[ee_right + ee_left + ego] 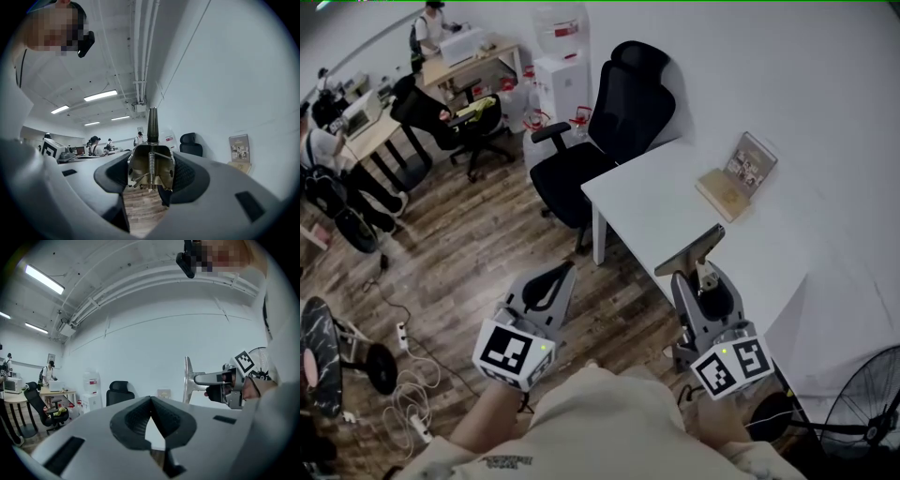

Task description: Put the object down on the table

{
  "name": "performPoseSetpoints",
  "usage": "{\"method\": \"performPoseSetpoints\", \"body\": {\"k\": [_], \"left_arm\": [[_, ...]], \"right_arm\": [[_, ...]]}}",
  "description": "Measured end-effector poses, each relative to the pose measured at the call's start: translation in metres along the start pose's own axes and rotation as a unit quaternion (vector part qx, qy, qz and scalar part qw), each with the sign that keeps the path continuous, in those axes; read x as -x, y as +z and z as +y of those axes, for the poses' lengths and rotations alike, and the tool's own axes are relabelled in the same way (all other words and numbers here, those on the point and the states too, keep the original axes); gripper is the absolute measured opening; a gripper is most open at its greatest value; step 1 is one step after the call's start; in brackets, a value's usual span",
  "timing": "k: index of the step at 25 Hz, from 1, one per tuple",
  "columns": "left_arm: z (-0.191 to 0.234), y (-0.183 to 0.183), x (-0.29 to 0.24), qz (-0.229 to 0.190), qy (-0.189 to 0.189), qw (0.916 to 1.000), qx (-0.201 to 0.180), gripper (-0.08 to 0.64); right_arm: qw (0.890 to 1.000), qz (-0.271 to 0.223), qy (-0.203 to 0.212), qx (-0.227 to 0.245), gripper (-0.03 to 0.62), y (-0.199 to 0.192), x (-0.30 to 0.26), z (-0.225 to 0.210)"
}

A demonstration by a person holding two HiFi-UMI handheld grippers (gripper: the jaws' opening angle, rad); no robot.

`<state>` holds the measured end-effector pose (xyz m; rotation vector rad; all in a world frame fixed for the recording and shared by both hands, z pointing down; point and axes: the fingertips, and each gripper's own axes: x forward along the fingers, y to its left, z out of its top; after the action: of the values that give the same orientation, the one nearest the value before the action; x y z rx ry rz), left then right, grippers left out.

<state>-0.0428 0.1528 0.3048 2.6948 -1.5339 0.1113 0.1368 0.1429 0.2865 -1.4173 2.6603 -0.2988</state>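
A metal tool [692,249] with a flat plate at its end and a spring in its body sticks out of my right gripper [705,281], which is shut on it. It hangs over the near edge of the white table [656,197], above the surface. In the right gripper view the tool [151,161] fills the space between the pads, its rod pointing upward. The left gripper view shows the tool [189,379] from the side. My left gripper [555,277] is over the wooden floor, left of the table, shut with nothing in it [151,401].
A wooden stand with a picture card [739,176] is on the table's far side by the wall. A black office chair [600,141] stands at the table's left corner. A floor fan [862,412] is at lower right, and cables [408,384] lie on the floor at left.
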Motion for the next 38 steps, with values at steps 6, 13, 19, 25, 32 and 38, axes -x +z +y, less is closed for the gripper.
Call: {"method": "performPoseSetpoints", "body": {"k": [6,13,19,25,32,38], "left_arm": [[0.024,-0.016,-0.02,0.012,0.0,0.9999,0.007,0.02],[0.051,-0.033,-0.053,0.018,0.008,0.9997,0.014,0.02],[0.09,-0.042,-0.095,0.029,0.025,0.9991,0.018,0.02],[0.123,-0.046,-0.163,0.046,0.026,0.9984,0.022,0.02],[0.163,-0.068,-0.245,0.085,0.033,0.9957,0.014,0.02],[0.191,-0.091,-0.297,0.13,0.037,0.9907,0.017,0.02]], "right_arm": [[0.999,0.02,-0.005,-0.033,0.238,-0.012,-0.027,-0.016],[0.996,0.039,-0.009,-0.077,0.238,-0.034,-0.069,-0.049],[0.994,0.05,0.0,-0.094,0.238,-0.044,-0.126,-0.081],[0.991,0.073,-0.005,-0.115,0.238,-0.054,-0.193,-0.131],[0.981,0.105,-0.021,-0.161,0.238,-0.088,-0.269,-0.203],[0.954,0.125,-0.024,-0.271,0.238,-0.126,-0.316,-0.246]]}}
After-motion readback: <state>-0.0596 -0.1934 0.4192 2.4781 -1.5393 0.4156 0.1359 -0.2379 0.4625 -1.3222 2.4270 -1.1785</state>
